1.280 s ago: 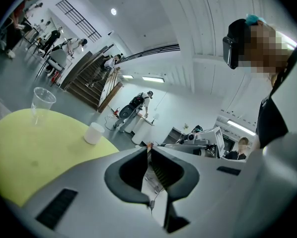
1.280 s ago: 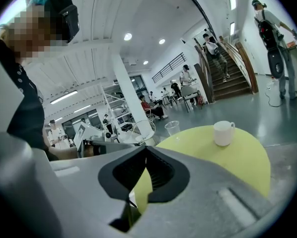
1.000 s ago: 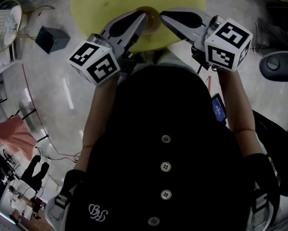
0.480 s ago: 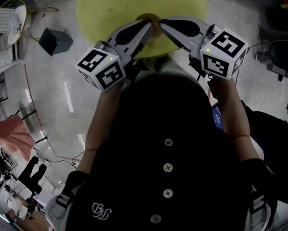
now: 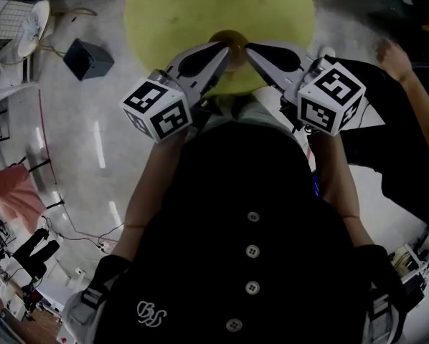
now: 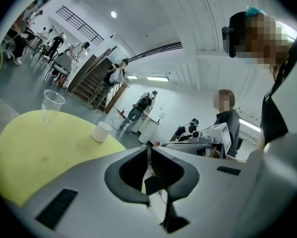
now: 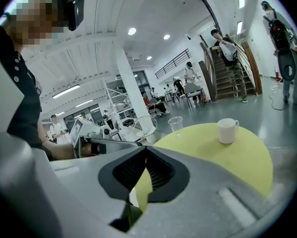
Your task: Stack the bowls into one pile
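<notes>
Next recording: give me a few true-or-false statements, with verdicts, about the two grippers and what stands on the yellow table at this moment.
1. The left gripper has its jaws together with nothing between them. True.
2. The right gripper is clamped on a bowl. False: its jaws are together and hold nothing.
3. A white mug stands upright on the yellow table. True.
4. The clear cup lies on its side. False: it stands upright on the table.
5. The white mug sits inside the clear cup. False: the two stand apart, with bare table between them.
</notes>
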The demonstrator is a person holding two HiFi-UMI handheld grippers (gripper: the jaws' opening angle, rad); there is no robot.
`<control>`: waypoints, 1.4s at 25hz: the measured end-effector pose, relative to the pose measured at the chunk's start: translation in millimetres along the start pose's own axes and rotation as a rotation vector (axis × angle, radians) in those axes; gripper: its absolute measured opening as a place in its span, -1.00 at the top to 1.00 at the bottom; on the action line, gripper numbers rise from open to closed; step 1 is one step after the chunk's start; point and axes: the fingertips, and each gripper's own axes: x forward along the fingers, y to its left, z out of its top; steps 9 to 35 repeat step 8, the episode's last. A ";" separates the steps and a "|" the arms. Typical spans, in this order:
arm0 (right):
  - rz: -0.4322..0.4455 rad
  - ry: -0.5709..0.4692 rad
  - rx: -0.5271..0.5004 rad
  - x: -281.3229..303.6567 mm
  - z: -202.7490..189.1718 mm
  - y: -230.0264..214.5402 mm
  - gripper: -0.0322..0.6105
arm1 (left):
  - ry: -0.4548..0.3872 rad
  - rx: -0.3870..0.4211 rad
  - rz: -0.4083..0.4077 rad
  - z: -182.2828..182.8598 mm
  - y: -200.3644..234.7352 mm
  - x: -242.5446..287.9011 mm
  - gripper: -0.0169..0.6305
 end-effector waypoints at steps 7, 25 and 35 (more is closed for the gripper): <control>-0.010 -0.003 0.062 11.0 3.3 3.6 0.89 | 0.025 -0.007 0.001 6.1 1.5 -11.5 0.85; -0.006 0.002 0.068 12.0 3.9 5.9 0.89 | 0.026 -0.009 0.001 7.9 0.8 -13.6 0.85; -0.006 0.002 0.068 12.0 3.9 5.9 0.89 | 0.026 -0.009 0.001 7.9 0.8 -13.6 0.85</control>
